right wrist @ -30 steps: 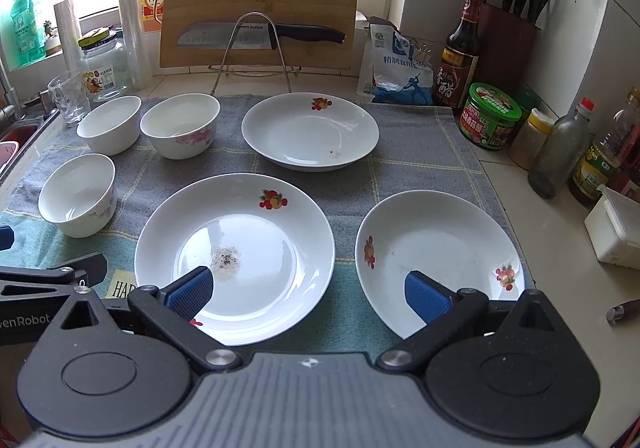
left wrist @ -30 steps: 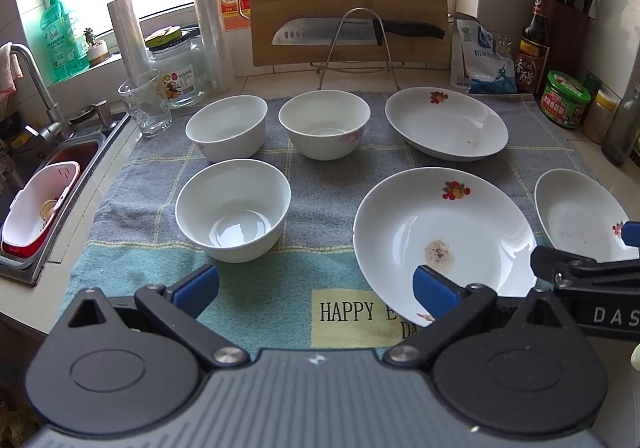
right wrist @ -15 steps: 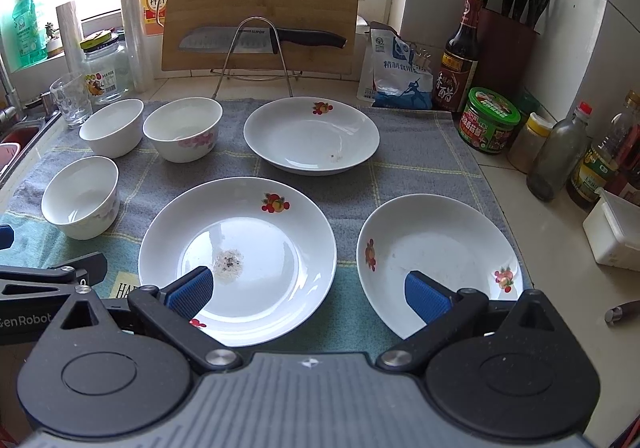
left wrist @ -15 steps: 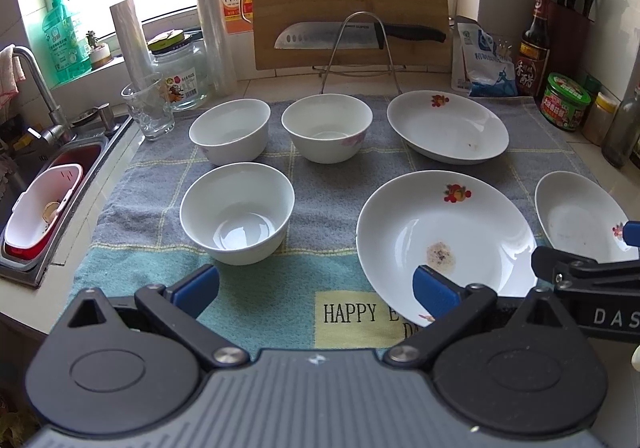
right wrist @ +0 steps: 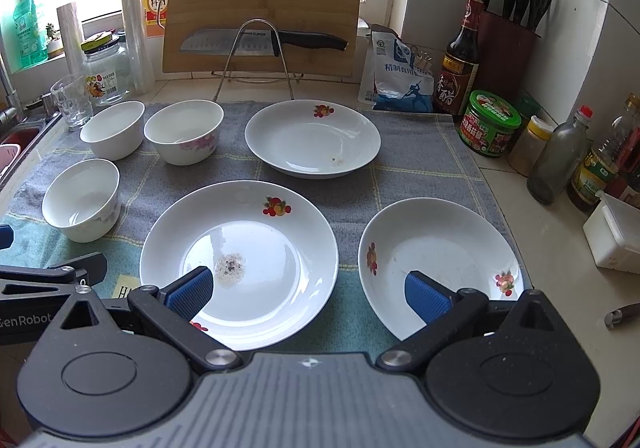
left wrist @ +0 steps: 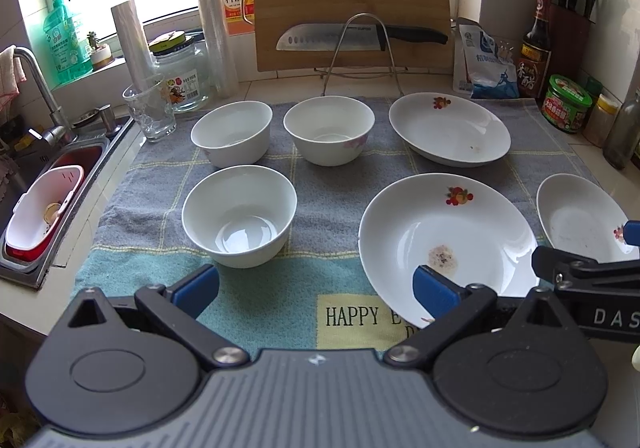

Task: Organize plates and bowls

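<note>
A: Both tools hover low at the near edge of the towel [left wrist: 320, 184]. My left gripper [left wrist: 316, 286] is spread wide and empty; my right gripper [right wrist: 308, 288] is the same, nothing between the pads.

B: Nearest ware?

A: In the right view, the large plate [right wrist: 240, 256] sits at 12 o'clock just ahead, with a speckled residue patch mid-well. The small plate [right wrist: 436, 260] lies at 2 o'clock, apart from it. In the left view, the near bowl [left wrist: 239, 218] is at 11 o'clock.

B: Further out?

A: Two more bowls [left wrist: 231, 132] [left wrist: 329, 128] side by side, and a far plate [right wrist: 312, 136] beyond.

B: Handling?

A: Judgement: glazed ceramic, rigid, slick, chippable, moderately heavy. I would pinch a rim edge, one pad inside and one under the lip, and lift level.
</note>
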